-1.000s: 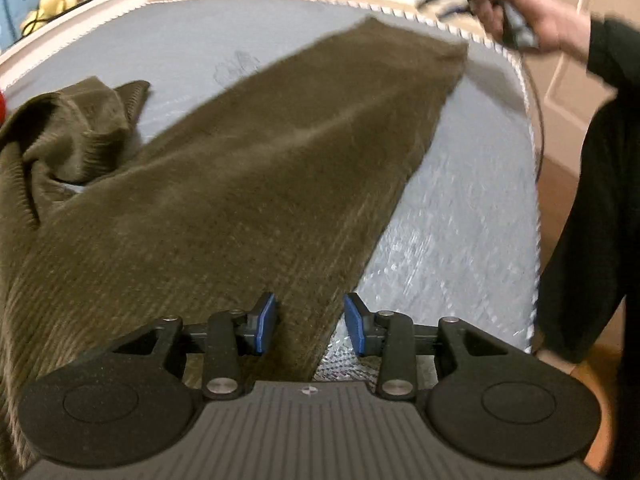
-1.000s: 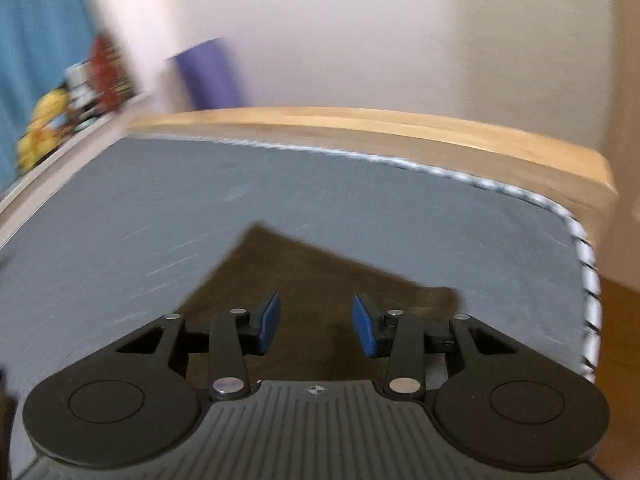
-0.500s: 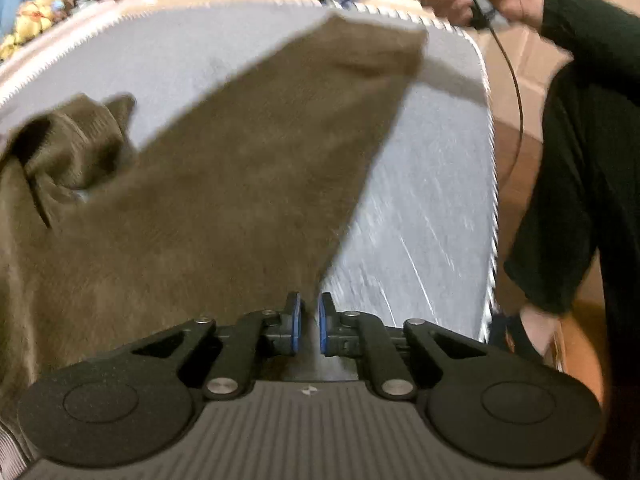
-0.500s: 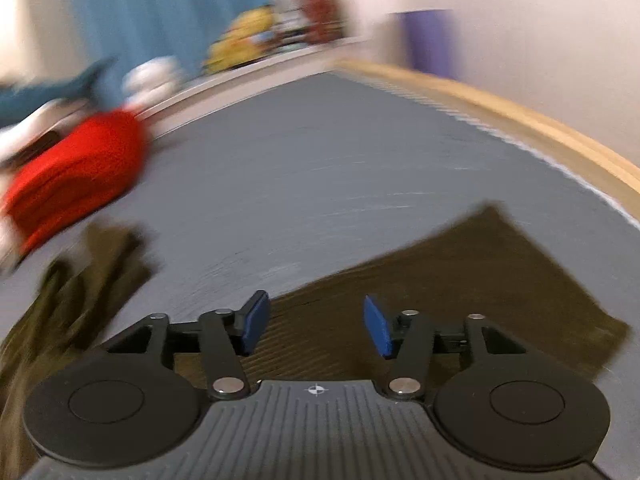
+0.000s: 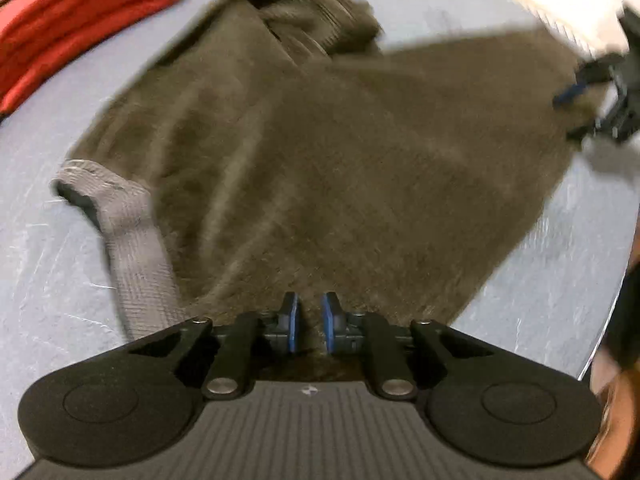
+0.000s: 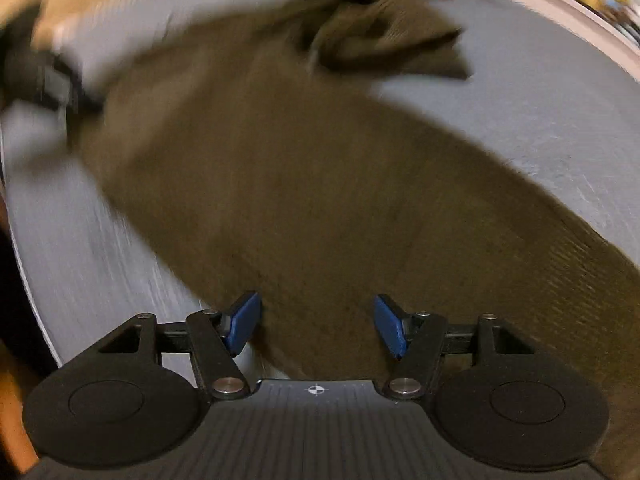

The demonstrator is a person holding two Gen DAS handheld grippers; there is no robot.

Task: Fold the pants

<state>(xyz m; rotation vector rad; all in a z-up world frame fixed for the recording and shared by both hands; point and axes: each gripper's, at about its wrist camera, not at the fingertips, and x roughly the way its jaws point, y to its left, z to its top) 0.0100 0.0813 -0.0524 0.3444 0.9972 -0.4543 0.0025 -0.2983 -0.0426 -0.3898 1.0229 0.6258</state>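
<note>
Left wrist view has the grey mattress (image 5: 540,280) as the biggest thing, and the brown pants (image 5: 340,160) lie spread across most of it. One leg runs out flat toward the far right. The other leg (image 5: 312,12) is scrunched up in a lump at the top. A red cloth bundle (image 5: 80,20) sits near that lump, up in the corner. The grey waistband (image 5: 136,248) curls along the left side of the pants.

The left gripper (image 5: 308,328) has just been closing. Its blue pads are now nearly together, with brown cloth between them, so it looks like it is pinching the near edge of the pants. The right gripper (image 6: 316,328) has just been opening. Its jaws stand wide apart above the flat leg, and nothing is squeezed in them.

Here is what I think could go wrong:

- **The lump:** If the pants get folded now, the scrunched leg would be trapped inside and the fold would come out bumpy.
- **A small pinch:** The left gripper seems to hold only a little bit of cloth, so a hard pull could make it slip out.
- **One layer only:** The right gripper might close on just the top layer of the leg, and the bottom layer would be left behind.
- **The edge:** The flat leg lies close to the mattress edge, so a big swing could drag it off.
- **Blur:** Both pictures are blurry, so I cannot tell how tight the pinch is.
</note>
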